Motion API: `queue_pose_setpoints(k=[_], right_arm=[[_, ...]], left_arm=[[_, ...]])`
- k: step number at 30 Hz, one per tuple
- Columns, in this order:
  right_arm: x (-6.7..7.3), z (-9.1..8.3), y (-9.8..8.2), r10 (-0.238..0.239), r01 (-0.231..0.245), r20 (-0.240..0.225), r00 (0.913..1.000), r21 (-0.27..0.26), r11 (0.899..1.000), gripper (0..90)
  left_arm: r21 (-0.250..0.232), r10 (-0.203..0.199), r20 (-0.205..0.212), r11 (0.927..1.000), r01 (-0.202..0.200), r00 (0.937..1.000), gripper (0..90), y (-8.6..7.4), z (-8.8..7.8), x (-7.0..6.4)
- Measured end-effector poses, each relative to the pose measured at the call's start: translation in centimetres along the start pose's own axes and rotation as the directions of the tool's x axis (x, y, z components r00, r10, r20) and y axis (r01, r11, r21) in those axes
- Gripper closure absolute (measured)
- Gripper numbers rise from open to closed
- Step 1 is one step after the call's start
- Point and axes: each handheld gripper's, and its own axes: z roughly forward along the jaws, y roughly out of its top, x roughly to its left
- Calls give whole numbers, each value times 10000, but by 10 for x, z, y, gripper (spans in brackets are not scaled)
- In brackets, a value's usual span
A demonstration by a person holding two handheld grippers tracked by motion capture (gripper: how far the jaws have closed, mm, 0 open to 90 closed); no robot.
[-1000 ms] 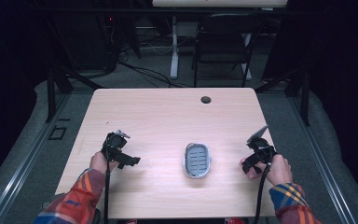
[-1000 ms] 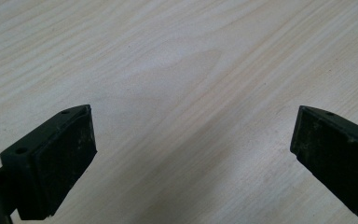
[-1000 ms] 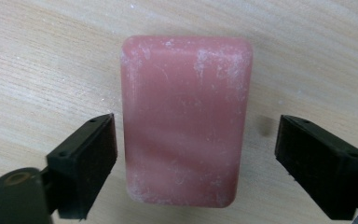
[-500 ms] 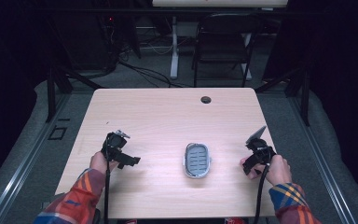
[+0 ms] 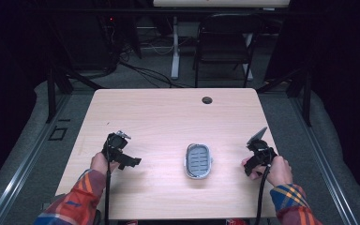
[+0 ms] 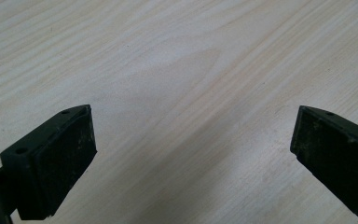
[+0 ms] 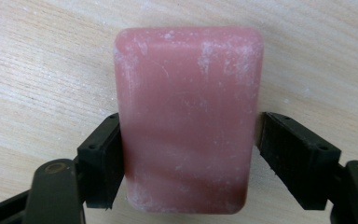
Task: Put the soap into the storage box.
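A pink soap bar, dusted white, lies flat on the wooden table. My right gripper has it between its jaws. The jaws have just been closing, and both black pads now lie against the bar's long sides. In the high view the right gripper sits near the table's right edge, held by a hand. A grey slotted soap dish stands at the front middle, between the two grippers. My left gripper rests at the front left. Its jaws stand wide open over bare wood.
A small dark cable hole sits near the table's far edge. A black chair and a white post stand on the floor beyond. Plaid sleeves come in from the bottom of the high view.
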Motion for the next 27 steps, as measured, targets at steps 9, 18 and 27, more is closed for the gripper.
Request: queue_pose_setpoints(k=[9,18,27], right_arm=[[0,-2,-1,15,-12,125,9999,-250,9997,369],[-2,-3,-1,1,1,75,10000,-170,9999,370],[0,-10,-4,-18,18,-12,10000,-467,9989,370]], left_arm=[[36,58,-1,10000,-58,10000,1,0,0,0],[54,63,20,10000,-63,10000,1,0,1,0],[110,76,28,9999,-76,10000,1,0,1,0]])
